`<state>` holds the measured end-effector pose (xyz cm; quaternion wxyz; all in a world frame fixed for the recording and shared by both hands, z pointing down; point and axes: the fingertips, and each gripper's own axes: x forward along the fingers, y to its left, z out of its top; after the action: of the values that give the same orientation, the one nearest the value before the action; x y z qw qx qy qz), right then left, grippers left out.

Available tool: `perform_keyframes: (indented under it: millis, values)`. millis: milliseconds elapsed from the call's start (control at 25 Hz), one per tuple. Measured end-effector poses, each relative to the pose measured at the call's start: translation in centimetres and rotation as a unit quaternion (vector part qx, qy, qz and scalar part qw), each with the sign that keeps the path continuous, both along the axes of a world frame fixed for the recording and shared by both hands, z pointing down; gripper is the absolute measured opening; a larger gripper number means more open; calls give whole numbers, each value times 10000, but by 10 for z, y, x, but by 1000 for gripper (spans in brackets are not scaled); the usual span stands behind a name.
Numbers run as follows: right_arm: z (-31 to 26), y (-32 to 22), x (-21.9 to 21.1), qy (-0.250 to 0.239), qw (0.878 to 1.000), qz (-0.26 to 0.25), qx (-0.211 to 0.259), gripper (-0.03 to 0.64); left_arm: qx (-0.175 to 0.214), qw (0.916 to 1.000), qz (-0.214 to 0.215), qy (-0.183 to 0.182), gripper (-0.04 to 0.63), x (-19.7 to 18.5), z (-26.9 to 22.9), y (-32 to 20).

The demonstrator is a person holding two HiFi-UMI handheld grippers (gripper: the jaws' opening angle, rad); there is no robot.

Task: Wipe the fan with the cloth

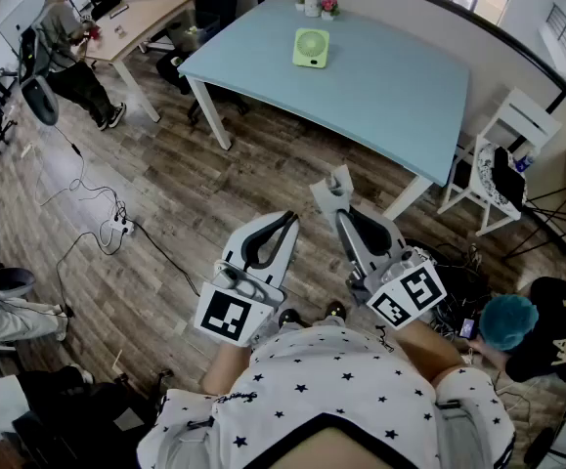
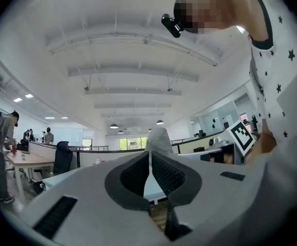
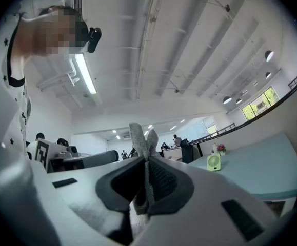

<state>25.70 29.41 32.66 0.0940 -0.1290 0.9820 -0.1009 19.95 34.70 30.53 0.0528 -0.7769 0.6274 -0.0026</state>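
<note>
cloth [image 3: 138,136] pinched in the right claw [image 3: 147,163] shows plainly in its own view; left claw [image 2: 150,158] pressed together.

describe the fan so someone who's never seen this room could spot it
Find the big pale blue table ahead on the wooden floor. The fan sits near its far end, small and square with rounded corners. It is the only lime green thing there; the white container and pink flowers sit behind it at the edge.
</note>
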Motion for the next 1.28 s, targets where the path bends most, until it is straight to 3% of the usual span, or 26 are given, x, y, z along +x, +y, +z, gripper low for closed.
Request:
perform_keyframes:
  millis: [760, 1280]
  values:
    - [3, -13, 16, -260, 9991, -91, -336, 20, -110, 9999, -104, -25, 40, 13, 5, -8]
    - [4, -43, 42, -340, 9990, -125, -244, 20, -164, 9998, -128, -71, 40, 38, 10, -42]
